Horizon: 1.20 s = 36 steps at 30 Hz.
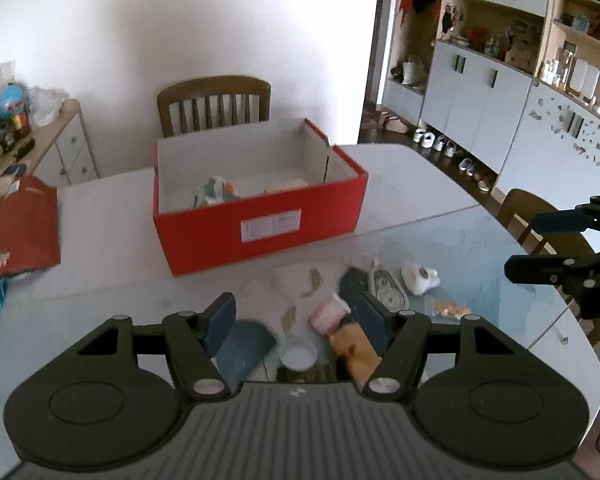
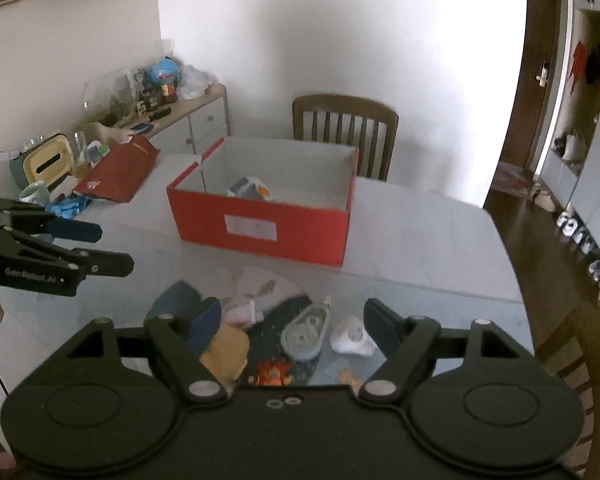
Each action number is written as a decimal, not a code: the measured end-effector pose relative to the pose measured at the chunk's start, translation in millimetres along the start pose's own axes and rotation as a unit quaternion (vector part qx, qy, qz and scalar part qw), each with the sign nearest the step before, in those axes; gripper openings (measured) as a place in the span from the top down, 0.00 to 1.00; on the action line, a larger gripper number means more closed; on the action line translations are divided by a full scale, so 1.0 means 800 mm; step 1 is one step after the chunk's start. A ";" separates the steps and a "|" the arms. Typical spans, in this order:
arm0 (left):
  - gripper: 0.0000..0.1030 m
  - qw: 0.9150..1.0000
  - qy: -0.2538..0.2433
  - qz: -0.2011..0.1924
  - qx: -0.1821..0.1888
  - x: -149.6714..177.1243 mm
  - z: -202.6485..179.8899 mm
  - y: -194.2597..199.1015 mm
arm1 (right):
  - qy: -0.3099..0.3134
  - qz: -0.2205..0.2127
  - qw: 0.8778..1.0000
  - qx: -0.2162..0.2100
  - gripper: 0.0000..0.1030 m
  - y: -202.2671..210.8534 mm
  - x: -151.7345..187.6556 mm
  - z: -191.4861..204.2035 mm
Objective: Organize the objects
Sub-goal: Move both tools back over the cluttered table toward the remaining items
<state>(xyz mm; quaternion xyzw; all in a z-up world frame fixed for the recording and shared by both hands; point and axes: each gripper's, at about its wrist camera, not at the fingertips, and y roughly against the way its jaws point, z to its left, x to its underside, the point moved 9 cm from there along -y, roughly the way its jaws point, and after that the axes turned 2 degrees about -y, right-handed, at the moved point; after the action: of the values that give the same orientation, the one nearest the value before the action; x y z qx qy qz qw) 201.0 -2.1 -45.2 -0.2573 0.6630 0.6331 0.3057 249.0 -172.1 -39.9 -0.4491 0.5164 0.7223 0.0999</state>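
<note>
Both grippers (image 1: 296, 320) (image 2: 292, 322) spread and empty over near clutter: best to pinch one small item, e.g. white sock (image 2: 352, 338), then carry to far red box (image 2: 260, 232).

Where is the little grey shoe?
In the right wrist view, the grey shoe lies on the table, in front of the red box, just left of a white sock.

A wooden chair (image 2: 345, 128) stood just behind the table (image 2: 420, 216), against the white wall. Left of the table, a sideboard (image 2: 204, 120) carried cluttered bottles, bags and a blue globe-like toy (image 2: 163, 70). A yellow tissue box (image 2: 46, 164) and a mug (image 2: 34, 193) sat at the table's left end. Right of the table, white cabinets (image 1: 476, 92) lined the wall, with shoes (image 1: 440, 142) in a row on the floor below. A second chair (image 1: 540, 220) stood at the table's right side.
</note>
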 end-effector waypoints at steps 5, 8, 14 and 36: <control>0.25 1.000 -0.002 0.012 -0.014 0.041 -0.010 -0.003 | -0.013 0.012 1.000 -0.003 0.21 -0.001 0.028 -0.014; 0.24 0.999 0.006 0.033 -0.010 0.067 -0.014 -0.013 | -0.017 0.020 1.000 0.006 0.20 -0.003 0.044 -0.026; 0.18 0.998 0.006 0.061 -0.004 0.103 -0.028 -0.030 | -0.011 0.036 0.999 0.027 0.20 -0.012 0.072 -0.048; 0.01 0.993 -0.039 0.100 0.049 0.124 -0.114 -0.104 | -0.006 0.106 0.993 0.047 0.20 -0.108 0.119 -0.101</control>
<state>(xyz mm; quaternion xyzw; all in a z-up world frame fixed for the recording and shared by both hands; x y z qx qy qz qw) 187.2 -93.8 -173.6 -0.1496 0.7031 0.6368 0.2788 290.9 -231.5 -173.5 -0.3819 0.5938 0.7066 0.0467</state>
